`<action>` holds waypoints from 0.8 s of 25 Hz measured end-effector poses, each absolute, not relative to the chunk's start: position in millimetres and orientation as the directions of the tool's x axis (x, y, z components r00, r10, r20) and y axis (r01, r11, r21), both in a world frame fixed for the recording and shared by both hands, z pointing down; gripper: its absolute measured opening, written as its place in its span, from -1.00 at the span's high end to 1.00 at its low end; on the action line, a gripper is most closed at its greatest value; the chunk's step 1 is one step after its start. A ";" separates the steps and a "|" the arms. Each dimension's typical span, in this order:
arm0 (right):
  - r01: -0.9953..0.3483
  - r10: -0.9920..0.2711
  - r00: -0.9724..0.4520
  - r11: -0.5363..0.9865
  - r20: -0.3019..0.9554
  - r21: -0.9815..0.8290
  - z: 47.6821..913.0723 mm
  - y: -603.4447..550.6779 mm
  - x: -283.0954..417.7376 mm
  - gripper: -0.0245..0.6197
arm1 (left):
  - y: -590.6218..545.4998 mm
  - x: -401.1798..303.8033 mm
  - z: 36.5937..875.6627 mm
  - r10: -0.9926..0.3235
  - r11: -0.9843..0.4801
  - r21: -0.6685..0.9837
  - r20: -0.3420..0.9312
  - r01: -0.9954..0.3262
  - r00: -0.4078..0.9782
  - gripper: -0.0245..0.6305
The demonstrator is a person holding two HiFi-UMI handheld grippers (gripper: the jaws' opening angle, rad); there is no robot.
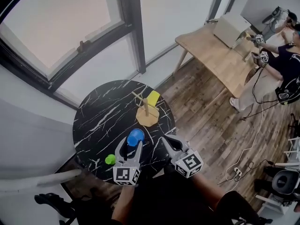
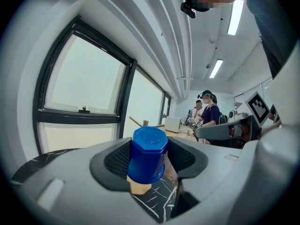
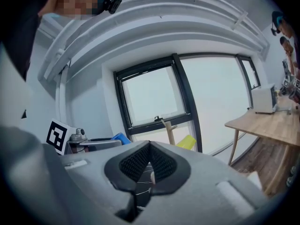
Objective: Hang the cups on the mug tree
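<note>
Left gripper (image 1: 131, 146) clamped on blue cup (image 1: 135, 137) (over black marble table (image 1: 101, 116)); right gripper (image 1: 167, 141) closed, empty.

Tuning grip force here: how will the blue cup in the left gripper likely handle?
The blue cup looks like small moulded plastic, so it is probably light and fairly stiff, though a hard squeeze might flex it. Its glossy faceted sides could slip, but the ribbed pads of the left gripper flank it on both sides, which should help.
</note>
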State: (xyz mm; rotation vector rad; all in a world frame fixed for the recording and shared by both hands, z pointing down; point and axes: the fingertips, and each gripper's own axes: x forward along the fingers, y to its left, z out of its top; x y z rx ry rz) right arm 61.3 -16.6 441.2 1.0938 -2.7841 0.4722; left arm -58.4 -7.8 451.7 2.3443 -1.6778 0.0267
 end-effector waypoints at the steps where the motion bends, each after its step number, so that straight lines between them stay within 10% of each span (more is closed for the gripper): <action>1: -0.675 -0.641 -0.737 0.695 0.213 -0.246 440.9 -20.2 62.2 0.91 | -12.1 -58.4 450.2 -0.932 -0.295 0.194 0.160 -0.936 0.327 0.19; 20: -0.599 -0.559 -0.800 0.753 0.218 -0.271 457.5 -78.1 83.6 0.91 | -88.9 -51.0 470.5 -0.964 -0.179 0.241 0.150 -0.954 0.219 0.19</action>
